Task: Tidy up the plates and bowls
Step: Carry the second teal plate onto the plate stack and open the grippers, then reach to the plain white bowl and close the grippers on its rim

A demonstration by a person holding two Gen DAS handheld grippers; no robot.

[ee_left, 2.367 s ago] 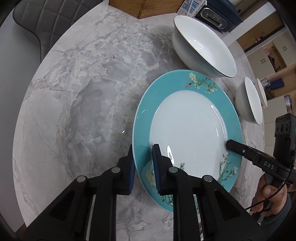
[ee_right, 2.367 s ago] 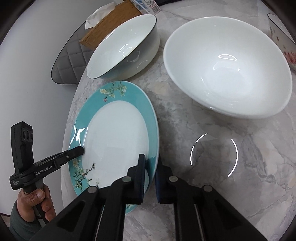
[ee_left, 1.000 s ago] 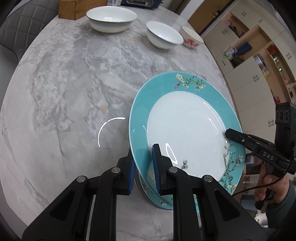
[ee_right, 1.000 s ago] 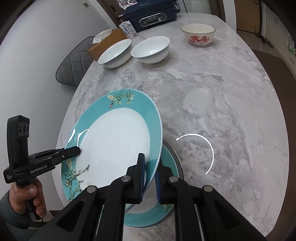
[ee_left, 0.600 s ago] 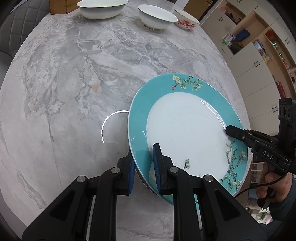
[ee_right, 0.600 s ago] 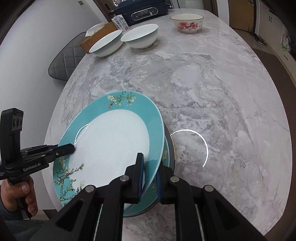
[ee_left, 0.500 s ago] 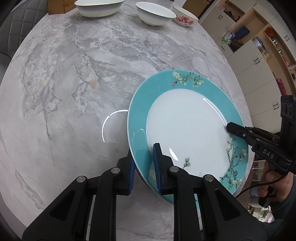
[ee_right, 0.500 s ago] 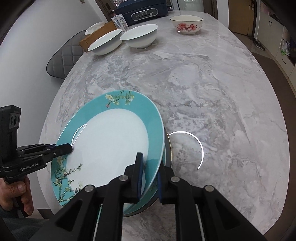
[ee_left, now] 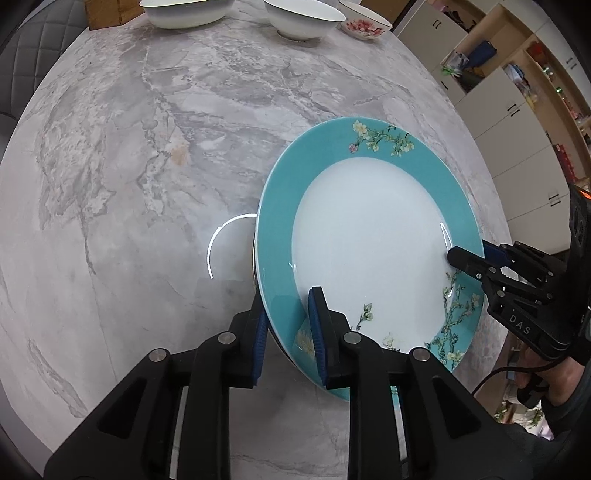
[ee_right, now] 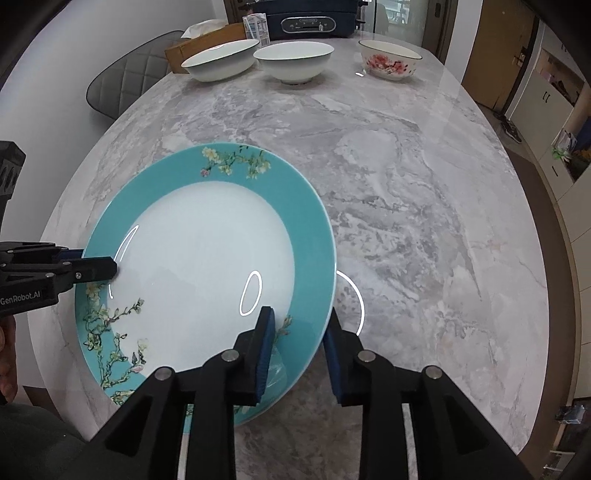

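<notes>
A teal-rimmed plate with a white centre and blossom branches (ee_left: pixel 369 236) (ee_right: pixel 207 258) rests on a second, mostly hidden plate whose edge (ee_left: pixel 394 395) (ee_right: pixel 188 409) shows below it, near the table's front edge. My left gripper (ee_left: pixel 286 328) straddles the plate's left rim, jaws slightly parted. My right gripper (ee_right: pixel 299 339) straddles the right rim, jaws spread wider than the rim. Each gripper shows in the other view: the right (ee_left: pixel 461 258), the left (ee_right: pixel 103 267).
On the grey marble table (ee_right: pixel 406 184), at the far end, stand two white bowls (ee_right: pixel 221 59) (ee_right: pixel 293 59), a flowered bowl (ee_right: pixel 389 61), a cardboard box (ee_right: pixel 195 40) and a dark appliance (ee_right: pixel 306 20). A grey chair (ee_right: pixel 125 77) is at the left, cabinets (ee_left: pixel 517 103) at the right.
Both grippers carried the teal plate from beside the bowls to the near end and lowered it onto the second plate. The jaws of both have widened on the rim.
</notes>
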